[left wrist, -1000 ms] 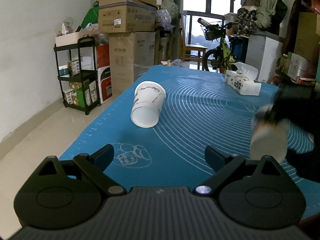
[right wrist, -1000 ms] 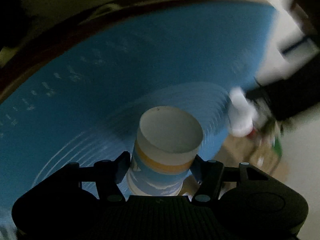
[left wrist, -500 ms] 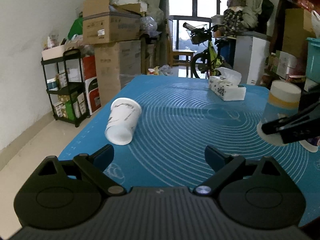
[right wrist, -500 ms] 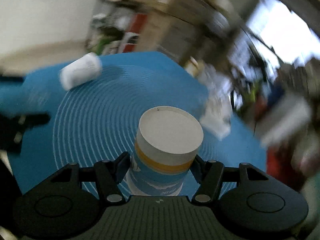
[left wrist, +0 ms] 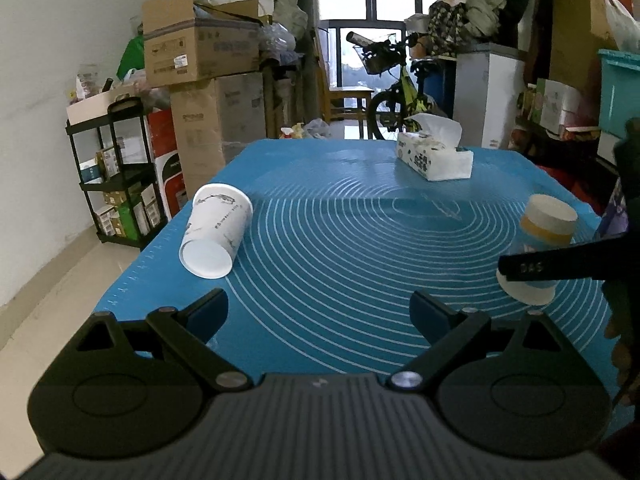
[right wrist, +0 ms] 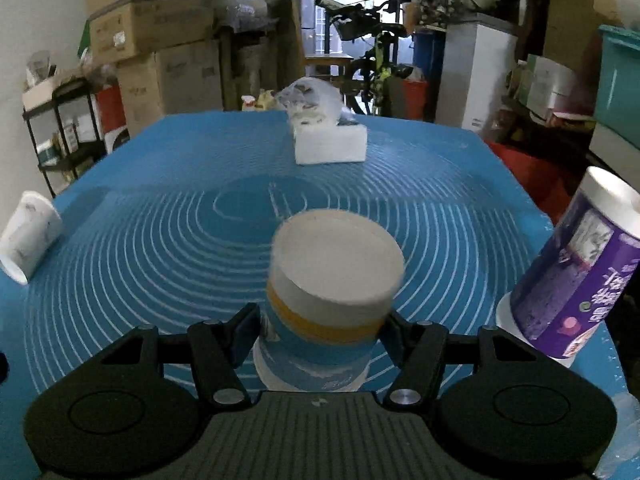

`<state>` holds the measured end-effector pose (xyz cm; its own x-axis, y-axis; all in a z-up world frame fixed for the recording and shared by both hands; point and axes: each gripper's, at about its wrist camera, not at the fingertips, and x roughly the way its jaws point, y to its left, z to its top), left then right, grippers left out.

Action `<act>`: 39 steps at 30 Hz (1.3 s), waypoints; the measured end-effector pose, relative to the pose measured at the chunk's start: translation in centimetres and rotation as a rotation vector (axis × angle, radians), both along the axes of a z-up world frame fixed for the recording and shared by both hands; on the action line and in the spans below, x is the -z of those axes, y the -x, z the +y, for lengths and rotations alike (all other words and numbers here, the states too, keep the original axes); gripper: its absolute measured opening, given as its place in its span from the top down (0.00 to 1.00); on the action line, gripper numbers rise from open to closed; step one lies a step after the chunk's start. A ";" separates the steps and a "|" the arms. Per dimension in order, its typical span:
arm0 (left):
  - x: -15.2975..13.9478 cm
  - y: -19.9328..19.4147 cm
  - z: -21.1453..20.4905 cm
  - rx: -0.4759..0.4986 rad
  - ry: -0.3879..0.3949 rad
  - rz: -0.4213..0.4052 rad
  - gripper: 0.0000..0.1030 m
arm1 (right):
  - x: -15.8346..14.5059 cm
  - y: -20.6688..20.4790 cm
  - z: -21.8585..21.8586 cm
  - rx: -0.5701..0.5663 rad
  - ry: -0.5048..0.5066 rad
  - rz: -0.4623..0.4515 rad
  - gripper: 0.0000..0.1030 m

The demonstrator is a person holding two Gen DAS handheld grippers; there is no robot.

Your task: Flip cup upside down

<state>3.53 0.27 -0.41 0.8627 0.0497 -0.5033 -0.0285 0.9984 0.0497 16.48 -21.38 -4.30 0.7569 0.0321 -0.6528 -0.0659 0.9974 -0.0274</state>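
Observation:
My right gripper (right wrist: 320,330) is shut on a blue, white and orange paper cup (right wrist: 332,280), held upside down with its base up and its rim low at the blue mat (right wrist: 160,240). The left wrist view shows that cup (left wrist: 540,240) at the right with a gripper finger (left wrist: 560,266) across it. A white printed cup (left wrist: 216,236) lies on its side at the mat's left; it also shows in the right wrist view (right wrist: 26,236). My left gripper (left wrist: 320,312) is open and empty above the mat's near edge.
A tissue box (left wrist: 434,156) stands at the far side of the mat. A purple cup (right wrist: 576,276) stands upside down at the right edge, close to my right gripper. Cardboard boxes (left wrist: 200,56), a black shelf (left wrist: 116,168) and a bicycle (left wrist: 396,92) lie beyond the table.
My right gripper has swung round with the blue cup, turning it base up and lowering it to the mat. The left gripper has shifted slightly and stays open.

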 end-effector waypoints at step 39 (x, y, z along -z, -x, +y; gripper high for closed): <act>0.0 5.5 -4.2 0.092 -0.006 0.020 0.06 | -4.2 18.9 -2.8 -0.058 -0.058 -0.166 0.02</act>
